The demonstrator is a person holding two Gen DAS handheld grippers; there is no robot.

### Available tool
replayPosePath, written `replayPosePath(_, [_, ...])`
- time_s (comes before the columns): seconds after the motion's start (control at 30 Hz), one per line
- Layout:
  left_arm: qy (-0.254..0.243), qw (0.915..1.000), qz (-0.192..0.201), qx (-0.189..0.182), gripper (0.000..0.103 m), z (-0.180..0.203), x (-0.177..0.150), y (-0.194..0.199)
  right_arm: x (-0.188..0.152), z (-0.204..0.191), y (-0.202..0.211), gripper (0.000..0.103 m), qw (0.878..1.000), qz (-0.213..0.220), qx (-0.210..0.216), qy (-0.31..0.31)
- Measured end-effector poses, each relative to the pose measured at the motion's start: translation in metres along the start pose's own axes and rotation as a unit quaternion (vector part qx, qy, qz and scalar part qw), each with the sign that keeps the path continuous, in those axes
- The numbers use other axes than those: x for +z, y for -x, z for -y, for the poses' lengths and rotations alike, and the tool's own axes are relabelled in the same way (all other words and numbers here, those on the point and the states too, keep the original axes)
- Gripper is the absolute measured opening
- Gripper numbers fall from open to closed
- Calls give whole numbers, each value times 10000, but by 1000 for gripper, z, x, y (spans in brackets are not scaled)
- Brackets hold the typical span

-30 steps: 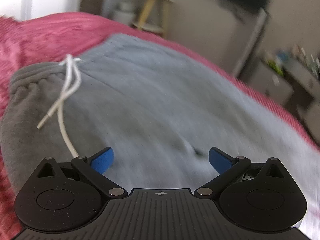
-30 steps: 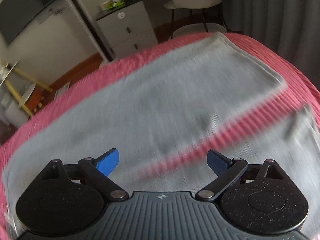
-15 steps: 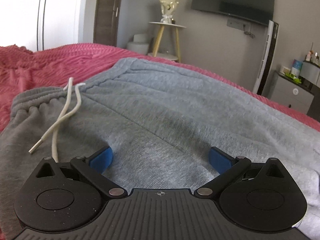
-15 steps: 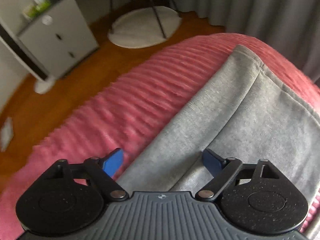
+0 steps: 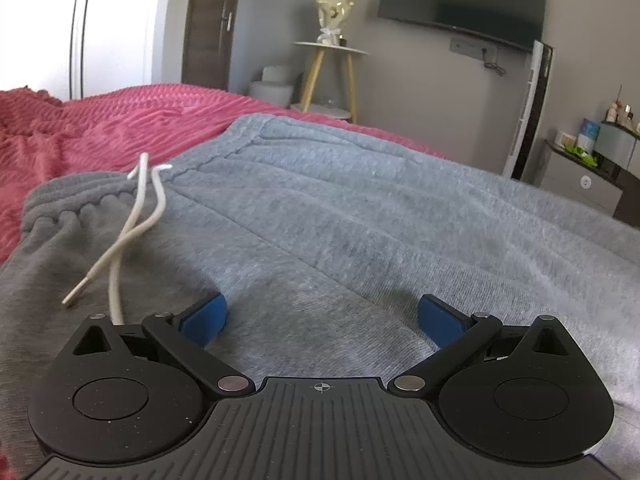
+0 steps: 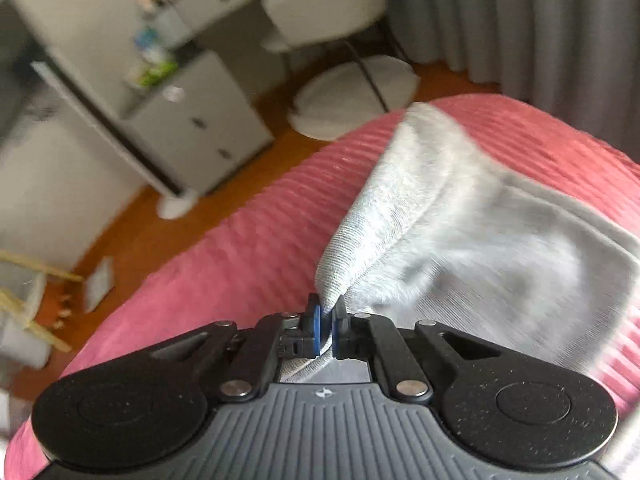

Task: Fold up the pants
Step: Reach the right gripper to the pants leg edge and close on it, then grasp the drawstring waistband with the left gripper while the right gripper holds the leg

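Note:
Grey sweatpants (image 5: 360,220) lie on a red bedspread (image 5: 100,120). Their waistband with a white drawstring (image 5: 136,216) is at the left in the left wrist view. My left gripper (image 5: 322,316) is open, its blue pads resting low on the fabric just below the waistband. In the right wrist view my right gripper (image 6: 327,320) is shut on the edge of a pant leg (image 6: 460,232) and holds it lifted off the red bedspread (image 6: 240,256).
A wooden side table (image 5: 330,72), a wall TV (image 5: 460,0) and a grey cabinet (image 5: 592,172) stand beyond the bed. In the right wrist view a white drawer unit (image 6: 200,128), a chair (image 6: 320,12) and grey curtains (image 6: 540,20) surround the bed's end.
My right gripper has closed on the pant leg edge and raised it. My left gripper has settled low near the waistband and stays open.

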State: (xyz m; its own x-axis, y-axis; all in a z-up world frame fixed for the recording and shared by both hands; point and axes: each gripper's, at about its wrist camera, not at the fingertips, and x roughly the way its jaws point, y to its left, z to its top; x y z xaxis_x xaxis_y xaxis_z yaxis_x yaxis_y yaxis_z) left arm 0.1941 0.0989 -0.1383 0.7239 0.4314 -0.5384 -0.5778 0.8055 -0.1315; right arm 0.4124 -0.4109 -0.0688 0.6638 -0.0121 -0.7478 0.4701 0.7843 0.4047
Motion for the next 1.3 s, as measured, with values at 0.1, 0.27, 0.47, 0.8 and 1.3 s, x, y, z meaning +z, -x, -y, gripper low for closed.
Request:
replayPosePath(0.1, [175, 9998, -42, 46, 103, -7, 7, 8, -49, 40, 79, 4, 9978, 327, 566, 100])
replayPosePath(0.27, [150, 9994, 284, -125, 103, -13, 15, 37, -175, 107, 168, 5, 9980, 272, 546, 155])
replayPosePath(0.47, [26, 9987, 313, -400, 103, -22, 23, 64, -249, 152, 156, 5, 9996, 104, 204, 164])
replayPosePath(0.8, [224, 9971, -253, -677, 103, -37, 35, 42, -255, 118, 164, 88, 9750, 1389, -968, 1440])
replayPosePath(1.3, [246, 9650, -1961, -1722, 101, 9, 140, -90, -264, 102, 129, 55, 9437, 1810, -1659, 2216])
